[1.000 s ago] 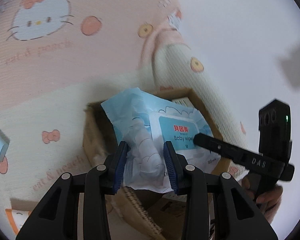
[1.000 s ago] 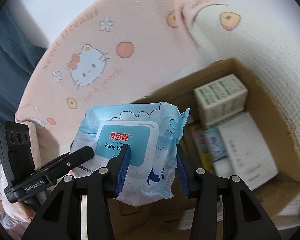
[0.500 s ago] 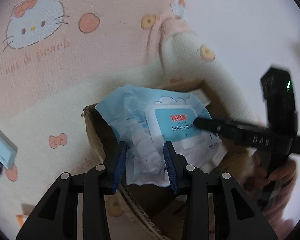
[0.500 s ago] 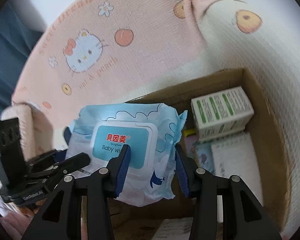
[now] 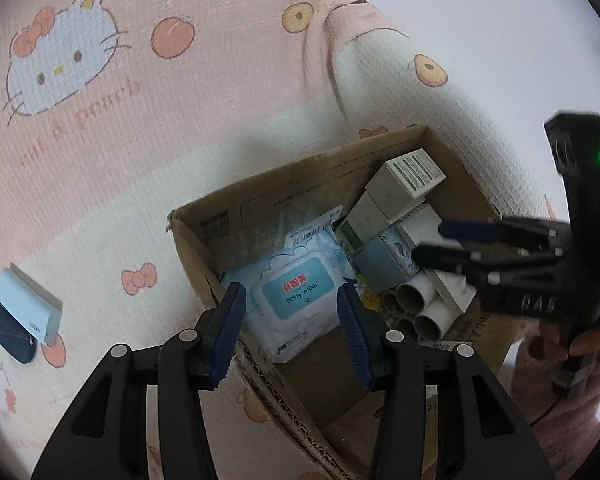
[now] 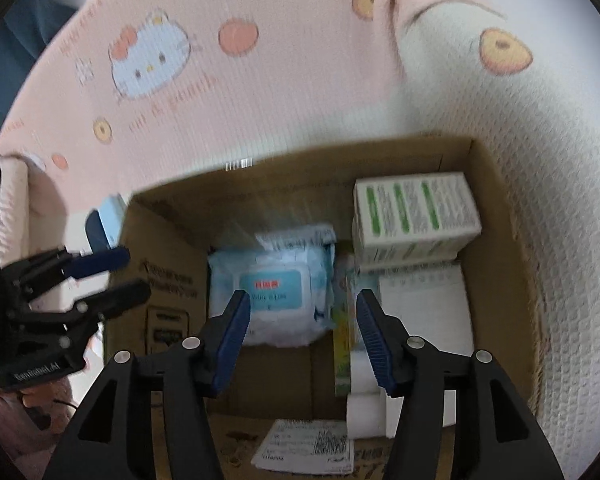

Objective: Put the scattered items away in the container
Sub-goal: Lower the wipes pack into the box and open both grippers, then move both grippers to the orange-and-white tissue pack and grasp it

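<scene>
At nine o'clock a pale blue box (image 5: 28, 307) lies on the bed cover (image 5: 100, 184). The left gripper (image 5: 291, 330) fingers are spreading, empty, above the wipes pack (image 5: 296, 300) lying in the cardboard box (image 5: 204, 248). At three o'clock the right gripper (image 6: 303, 338) fingers are opening too, gripping nothing.

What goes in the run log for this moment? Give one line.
step: release | wipes: in box | left hand-held gripper: opening, empty | right hand-held gripper: opening, empty
</scene>
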The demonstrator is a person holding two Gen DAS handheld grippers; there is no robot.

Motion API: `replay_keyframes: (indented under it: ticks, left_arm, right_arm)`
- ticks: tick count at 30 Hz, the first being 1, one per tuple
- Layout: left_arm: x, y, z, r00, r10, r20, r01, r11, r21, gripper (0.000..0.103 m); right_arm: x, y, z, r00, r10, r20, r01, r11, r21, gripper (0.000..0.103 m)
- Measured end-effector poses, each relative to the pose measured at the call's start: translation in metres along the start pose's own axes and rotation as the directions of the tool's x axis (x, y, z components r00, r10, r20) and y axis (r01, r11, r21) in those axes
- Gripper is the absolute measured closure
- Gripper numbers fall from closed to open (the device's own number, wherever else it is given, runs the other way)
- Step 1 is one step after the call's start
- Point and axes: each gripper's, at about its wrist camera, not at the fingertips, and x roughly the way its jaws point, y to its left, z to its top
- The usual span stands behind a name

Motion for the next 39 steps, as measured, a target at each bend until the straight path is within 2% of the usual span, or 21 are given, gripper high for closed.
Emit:
replay_keyframes:
  ticks: [5,9,11,14,19,24,30,34,39]
  left_arm:
    - [-0.016,0.011,-0.008,0.998,-0.054,0.025,0.055,0.998,-0.039,0.051]
    - [-0.046,0.022,-0.016,0.992,-0.07,0.109,0.075,0.997,-0.036,0.046]
    - [-0.055,0.027,-0.018,0.987,-0.086,0.134,0.092,0.995,-0.037,0.044]
    - [-0.07,0.036,-0.023,0.98,-0.094,0.177,0.102,0.994,-0.037,0.041]
    - [-0.083,0.059,-0.035,0.973,-0.112,0.2,0.126,0.99,-0.062,0.039]
    - [-0.098,0.084,-0.051,0.974,-0.094,0.206,0.111,0.991,-0.069,0.038]
    - [-0.119,0.118,-0.07,0.963,-0.1,0.249,0.125,0.989,-0.085,0.037]
    - [-0.13,0.143,-0.084,0.952,-0.047,0.304,0.085,0.99,-0.112,0.034]
    - [-0.132,0.18,-0.103,0.942,0.014,0.335,0.059,0.976,-0.209,0.034]
  right_arm:
    - [-0.008,0.02,-0.012,1.0,-0.019,0.009,0.019,1.0,-0.025,0.05]
    - [-0.02,0.045,-0.016,0.998,-0.038,0.048,0.04,0.998,-0.049,0.048]
    - [-0.025,0.062,-0.017,0.993,-0.088,0.076,0.093,0.993,-0.074,0.042]
    - [-0.026,0.084,-0.017,0.98,-0.163,0.113,0.175,0.978,-0.11,0.04]
    - [-0.025,0.111,-0.021,0.977,-0.179,0.112,0.192,0.975,-0.114,0.039]
    - [-0.027,0.139,-0.034,0.965,-0.23,0.122,0.244,0.963,-0.112,0.038]
    - [-0.036,0.168,-0.043,0.965,-0.214,0.151,0.229,0.969,-0.093,0.037]
    - [-0.029,0.193,-0.04,0.968,-0.177,0.178,0.2,0.973,-0.119,0.033]
    - [-0.013,0.226,-0.036,0.966,-0.101,0.237,0.137,0.981,-0.14,0.033]
